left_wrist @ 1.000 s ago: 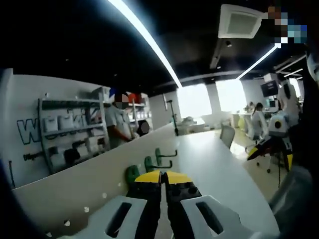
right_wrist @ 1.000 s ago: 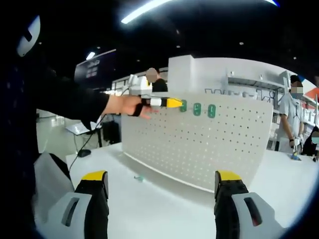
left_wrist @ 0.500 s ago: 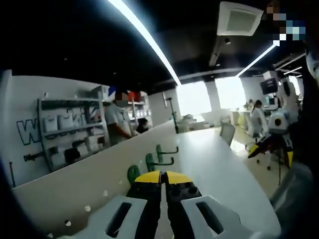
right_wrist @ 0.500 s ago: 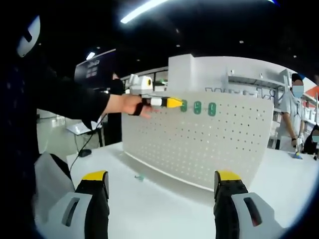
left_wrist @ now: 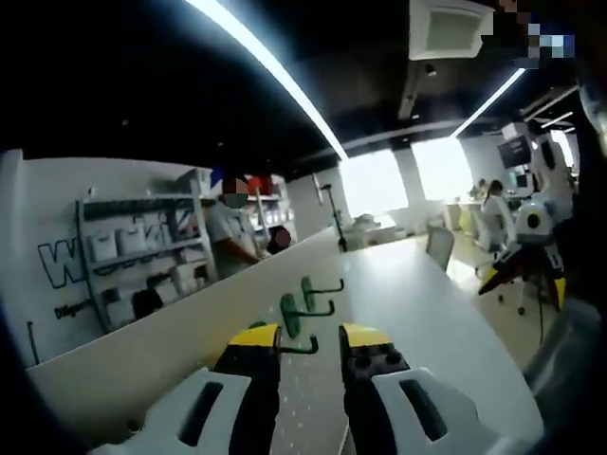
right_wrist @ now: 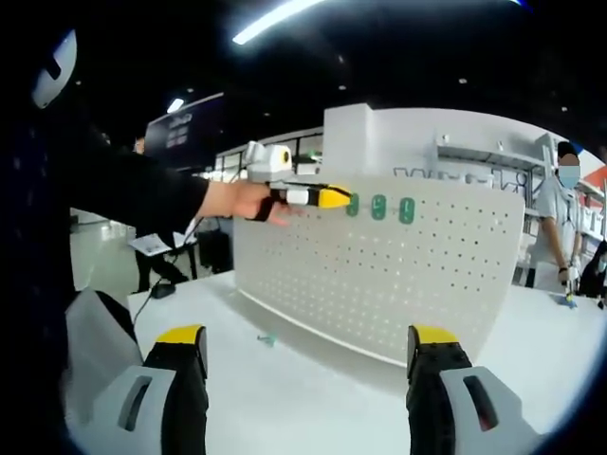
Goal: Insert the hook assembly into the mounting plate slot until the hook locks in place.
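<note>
1. Between the parted jaws of the left gripper [left_wrist: 308,343] sits a green hook [left_wrist: 292,320] on the white pegboard [right_wrist: 379,275].
2. Below the right gripper [right_wrist: 308,355], jaws apart and empty, spreads a white table [right_wrist: 294,398]; shelving [left_wrist: 142,261] stands beyond.

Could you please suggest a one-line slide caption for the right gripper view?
Left tongs held at the top row of a white perforated pegboard beside three green plastic hooks.
</note>
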`<state>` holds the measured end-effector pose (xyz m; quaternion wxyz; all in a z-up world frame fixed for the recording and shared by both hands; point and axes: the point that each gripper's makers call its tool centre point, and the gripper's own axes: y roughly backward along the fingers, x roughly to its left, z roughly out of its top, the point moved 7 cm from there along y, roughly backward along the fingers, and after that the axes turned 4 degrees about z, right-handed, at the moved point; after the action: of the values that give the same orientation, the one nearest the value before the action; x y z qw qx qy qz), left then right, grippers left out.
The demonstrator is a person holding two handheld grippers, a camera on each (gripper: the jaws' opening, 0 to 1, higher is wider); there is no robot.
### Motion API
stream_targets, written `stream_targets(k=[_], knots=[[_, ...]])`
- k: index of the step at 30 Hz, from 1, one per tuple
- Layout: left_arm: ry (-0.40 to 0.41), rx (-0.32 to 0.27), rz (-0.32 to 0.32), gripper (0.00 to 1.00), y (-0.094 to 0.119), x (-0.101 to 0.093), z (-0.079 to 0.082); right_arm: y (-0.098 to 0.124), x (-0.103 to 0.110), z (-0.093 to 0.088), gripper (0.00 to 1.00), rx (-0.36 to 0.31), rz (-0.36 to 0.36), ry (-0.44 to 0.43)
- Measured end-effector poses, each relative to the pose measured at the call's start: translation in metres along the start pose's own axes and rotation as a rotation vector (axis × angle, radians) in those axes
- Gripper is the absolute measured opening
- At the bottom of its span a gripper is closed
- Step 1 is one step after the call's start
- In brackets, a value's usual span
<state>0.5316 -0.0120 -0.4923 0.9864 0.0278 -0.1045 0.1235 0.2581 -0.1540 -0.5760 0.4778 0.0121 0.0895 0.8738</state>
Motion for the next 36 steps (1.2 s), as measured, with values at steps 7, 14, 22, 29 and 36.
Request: stream_targets(k=[7, 14, 22, 29, 36], knots=[[0.009, -0.007, -0.006, 0.39, 0.008, -0.011, 0.005, -0.002, 0.003, 0.002, 0.89, -0.003, 0.011, 0.007], [0.021, -0.020, 0.021, 0.46, 0.020, -0.019, 0.009, -0.004, 0.004, 0.005, 0.89, -0.008, 0.027, 0.019], [0.043, -0.026, 0.063, 0.54, 0.040, -0.033, 0.001, -0.009, 0.009, 0.009, 0.89, -0.015, 0.053, 0.030], [0.072, -0.026, 0.094, 0.59, 0.060, -0.048, -0.009, -0.017, 0.011, 0.012, 0.89, -0.022, 0.090, 0.038], [0.088, -0.039, 0.127, 0.61, 0.080, -0.061, -0.010, -0.022, 0.015, 0.015, 0.88, -0.030, 0.120, 0.051]])
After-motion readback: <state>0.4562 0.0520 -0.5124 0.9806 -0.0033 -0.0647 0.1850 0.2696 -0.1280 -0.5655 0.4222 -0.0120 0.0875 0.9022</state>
